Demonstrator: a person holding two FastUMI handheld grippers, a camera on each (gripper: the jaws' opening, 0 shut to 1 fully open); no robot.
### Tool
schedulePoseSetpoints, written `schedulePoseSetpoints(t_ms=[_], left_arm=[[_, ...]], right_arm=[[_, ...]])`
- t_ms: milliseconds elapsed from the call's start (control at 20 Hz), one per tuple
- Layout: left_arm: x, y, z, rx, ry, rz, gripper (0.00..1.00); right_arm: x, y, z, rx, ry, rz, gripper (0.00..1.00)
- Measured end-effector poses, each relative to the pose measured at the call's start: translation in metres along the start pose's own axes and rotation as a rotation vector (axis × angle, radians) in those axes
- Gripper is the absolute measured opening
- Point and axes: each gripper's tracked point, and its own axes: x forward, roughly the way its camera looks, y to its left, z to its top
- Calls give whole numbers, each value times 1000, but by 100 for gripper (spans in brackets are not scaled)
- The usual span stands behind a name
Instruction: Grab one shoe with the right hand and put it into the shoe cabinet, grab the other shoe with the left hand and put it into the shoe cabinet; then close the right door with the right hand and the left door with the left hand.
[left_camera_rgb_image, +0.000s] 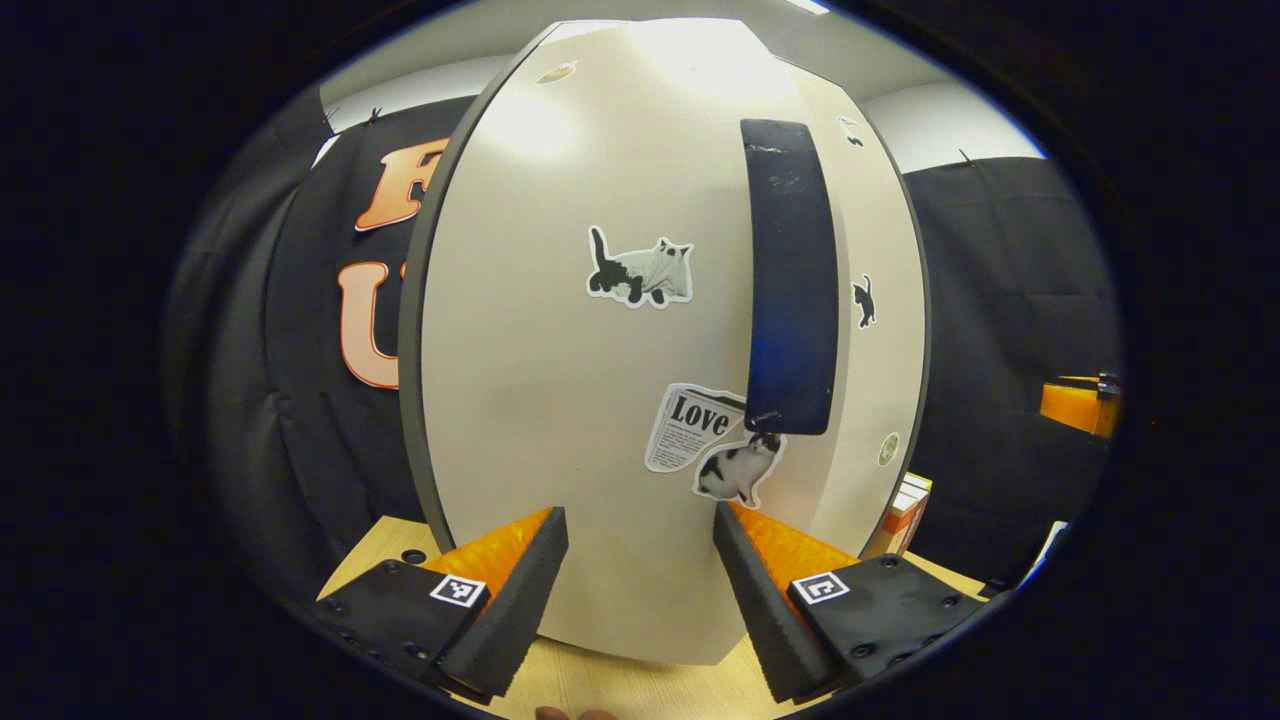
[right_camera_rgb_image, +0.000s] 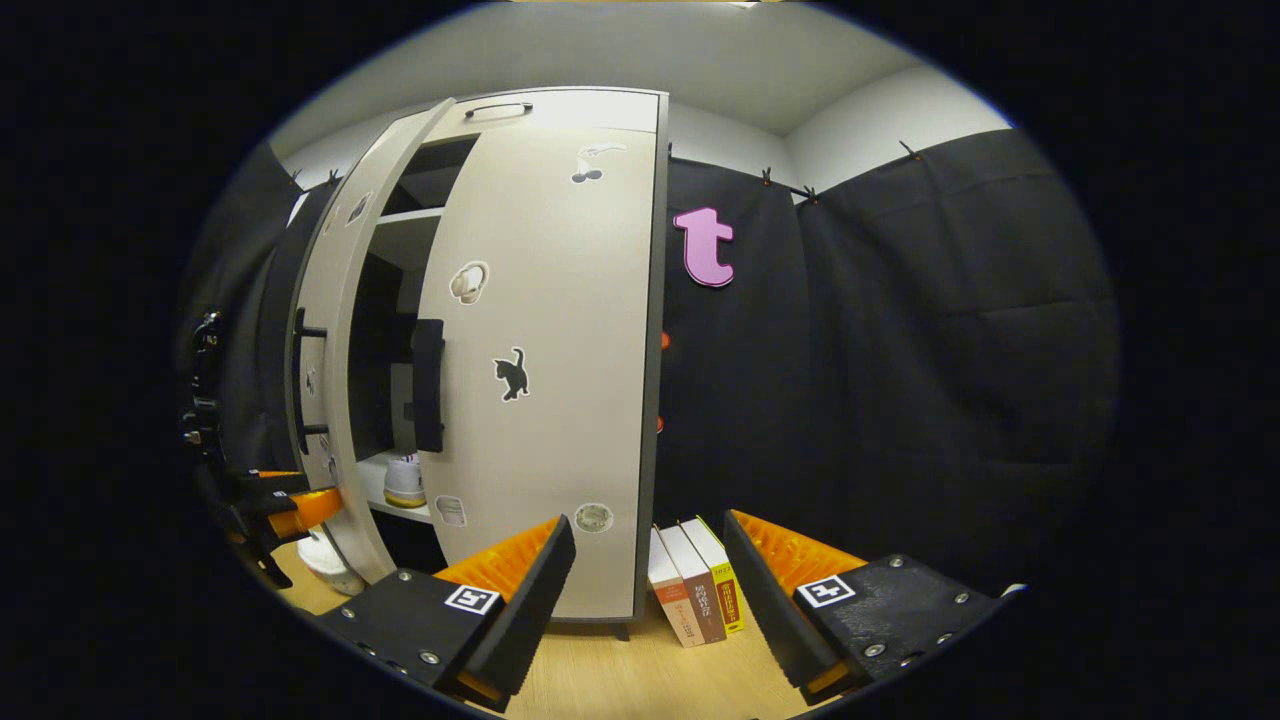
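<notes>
The white shoe cabinet's left door (left_camera_rgb_image: 540, 400), covered in cat stickers, stands just ahead of my left gripper (left_camera_rgb_image: 640, 520). That gripper is open, its fingertips a short way from the door face below the black handle (left_camera_rgb_image: 790, 280). In the right gripper view the left door (right_camera_rgb_image: 325, 420) hangs ajar. The right door (right_camera_rgb_image: 540, 380) lies flat against the cabinet. Through the gap a white shoe (right_camera_rgb_image: 405, 480) rests on a shelf. My left gripper (right_camera_rgb_image: 295, 510) sits low at the left door's outer side. Back from the cabinet, my right gripper (right_camera_rgb_image: 650, 525) is open and holds nothing.
Three books (right_camera_rgb_image: 695, 590) stand on the wooden table (right_camera_rgb_image: 620, 680) against the cabinet's right side, also seen as books (left_camera_rgb_image: 905, 515). A white rounded thing (right_camera_rgb_image: 325, 565) lies low by the left door's foot. An orange part of the right gripper (left_camera_rgb_image: 1080, 405) shows far right.
</notes>
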Motion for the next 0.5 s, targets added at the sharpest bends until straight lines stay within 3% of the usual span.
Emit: schedulePoseSetpoints(t_ms=[500], left_arm=[[21,0,0,46,13,65,96]], right_arm=[[14,2,-6,37,14,24,92]])
